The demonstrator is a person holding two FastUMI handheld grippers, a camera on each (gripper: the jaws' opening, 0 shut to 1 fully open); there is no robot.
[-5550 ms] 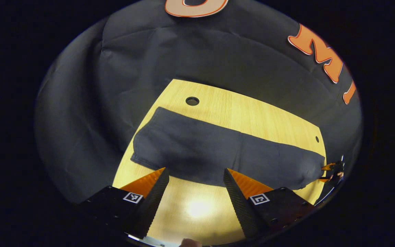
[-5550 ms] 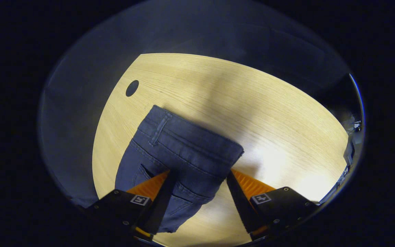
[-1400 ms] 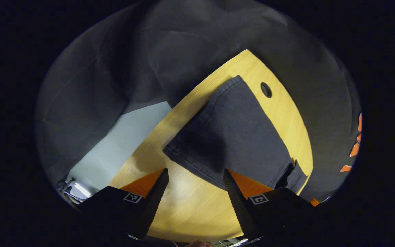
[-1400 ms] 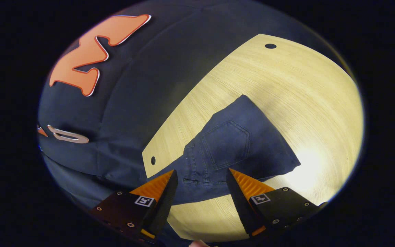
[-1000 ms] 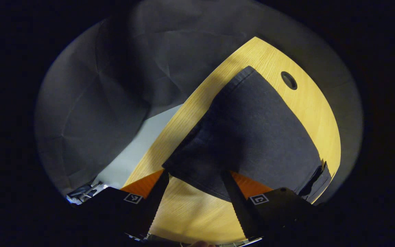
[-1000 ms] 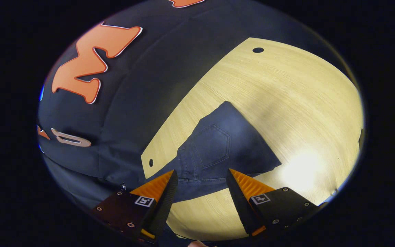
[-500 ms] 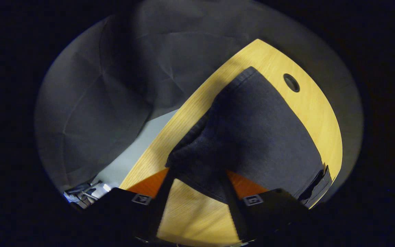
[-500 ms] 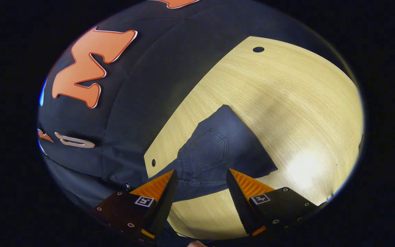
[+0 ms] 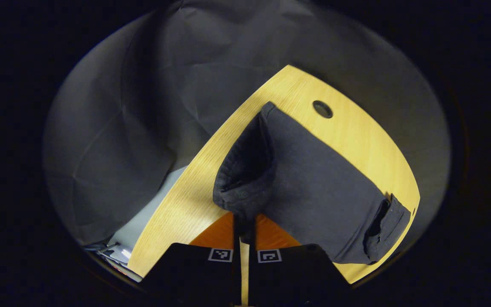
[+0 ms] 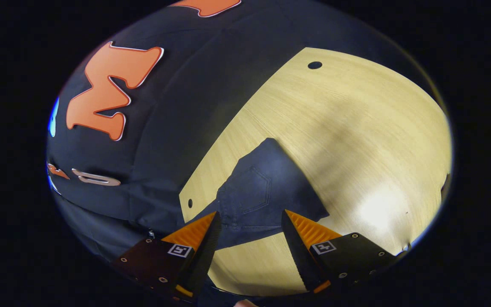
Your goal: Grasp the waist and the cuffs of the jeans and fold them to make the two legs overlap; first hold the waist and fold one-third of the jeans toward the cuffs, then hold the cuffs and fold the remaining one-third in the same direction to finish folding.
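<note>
Where half a second ago the left hand-held gripper (image 9: 244, 221) had its fingers spread to either side of the cuff end of the jeans (image 9: 313, 179), they are now drawn together to a narrow slit, pinching the near hem, and that cuff has lifted off the bench (image 9: 356, 132) so its opening gapes toward the camera. The rest of the leg lies flat along the bench, running away to the far end, where a folded edge shows near the bench corner. A round hole (image 9: 322, 109) in the bench sits just beside the jeans. In the right gripper view little has changed: the right hand-held gripper (image 10: 249, 224) hangs with its fingers wide apart above the waist end of the jeans (image 10: 258, 192), back pocket up, gripping nothing, though the jeans sit slightly farther off
</note>
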